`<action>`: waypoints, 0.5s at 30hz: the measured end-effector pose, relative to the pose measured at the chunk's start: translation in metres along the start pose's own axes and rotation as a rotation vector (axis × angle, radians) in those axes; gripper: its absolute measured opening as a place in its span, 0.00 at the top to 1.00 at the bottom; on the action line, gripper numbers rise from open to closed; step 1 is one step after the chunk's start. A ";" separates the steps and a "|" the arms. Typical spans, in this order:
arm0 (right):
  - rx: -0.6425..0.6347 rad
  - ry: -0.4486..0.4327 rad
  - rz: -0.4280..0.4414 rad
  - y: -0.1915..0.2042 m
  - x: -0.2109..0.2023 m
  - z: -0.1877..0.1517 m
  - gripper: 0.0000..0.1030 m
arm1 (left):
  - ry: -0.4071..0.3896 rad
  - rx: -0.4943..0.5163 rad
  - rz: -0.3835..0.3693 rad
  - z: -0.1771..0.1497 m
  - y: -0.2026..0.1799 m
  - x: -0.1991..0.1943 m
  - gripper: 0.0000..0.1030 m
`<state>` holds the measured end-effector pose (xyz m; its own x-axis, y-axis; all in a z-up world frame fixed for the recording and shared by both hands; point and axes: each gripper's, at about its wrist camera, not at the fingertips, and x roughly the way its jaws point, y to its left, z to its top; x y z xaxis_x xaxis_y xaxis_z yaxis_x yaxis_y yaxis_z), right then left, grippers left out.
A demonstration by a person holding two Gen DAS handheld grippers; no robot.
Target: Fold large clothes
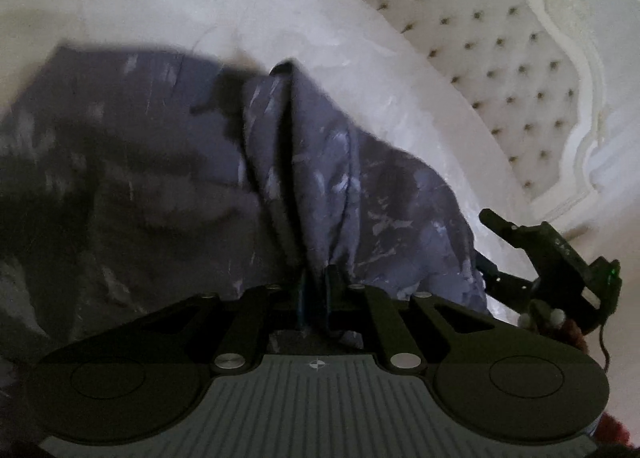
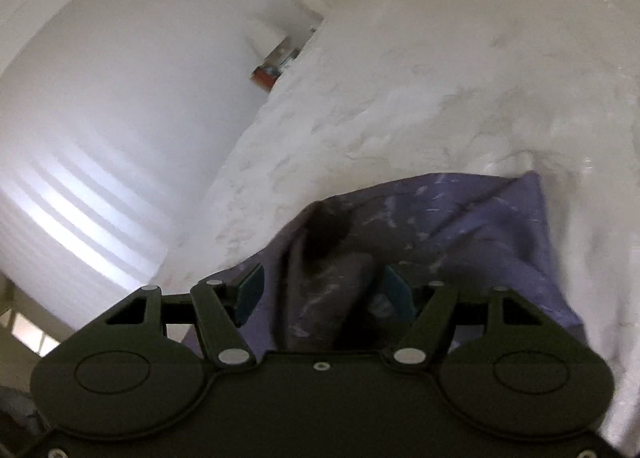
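Left hand-held gripper (image 1: 316, 290) has its jaws drawn together, pinching a bunched fold of the purple garment (image 1: 192, 161), which rises from the pinch in a narrow ridge with a dark seam or strap along it. From there the garment spreads flat across the white bedspread (image 1: 248, 17), reaching toward the bed's left side in the left wrist view, where a broad shadow falls over it. Its patterned cloth carries pale streaks.

Right hand-held gripper (image 2: 324, 292) stands with its jaws wide apart. A rumpled, upstanding fold of the garment (image 2: 480, 217) lies between the teal pads (image 2: 250, 292), but neither pad presses on it; cloth passes under and beside both fingers. In this view the garment ends at a straight edge with a corner on the bedspread (image 2: 400, 77), near the bed's side edge.

Seen from the left wrist, the right hand-held gripper (image 1: 486, 254) shows at the garment's far right edge, close to the bed's edge. Behind the bed stands a white tufted headboard (image 1: 500, 69) with a carved frame.
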<state>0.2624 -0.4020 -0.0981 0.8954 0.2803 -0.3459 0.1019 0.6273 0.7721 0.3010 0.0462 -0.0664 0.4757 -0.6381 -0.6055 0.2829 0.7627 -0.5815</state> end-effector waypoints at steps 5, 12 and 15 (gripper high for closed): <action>-0.182 -0.051 -0.101 0.025 0.001 0.003 0.65 | -0.102 0.151 0.029 0.013 -0.033 -0.016 0.91; -0.460 0.159 -0.255 0.040 0.043 -0.050 0.71 | -0.094 0.326 0.038 0.007 -0.074 0.011 0.65; -0.420 0.083 -0.276 0.044 0.027 -0.047 0.58 | -0.069 0.356 0.065 0.001 -0.076 0.022 0.65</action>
<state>0.2710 -0.3326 -0.0988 0.8205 0.1093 -0.5612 0.1312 0.9194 0.3709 0.2914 -0.0257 -0.0350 0.5541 -0.5877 -0.5896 0.5164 0.7982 -0.3103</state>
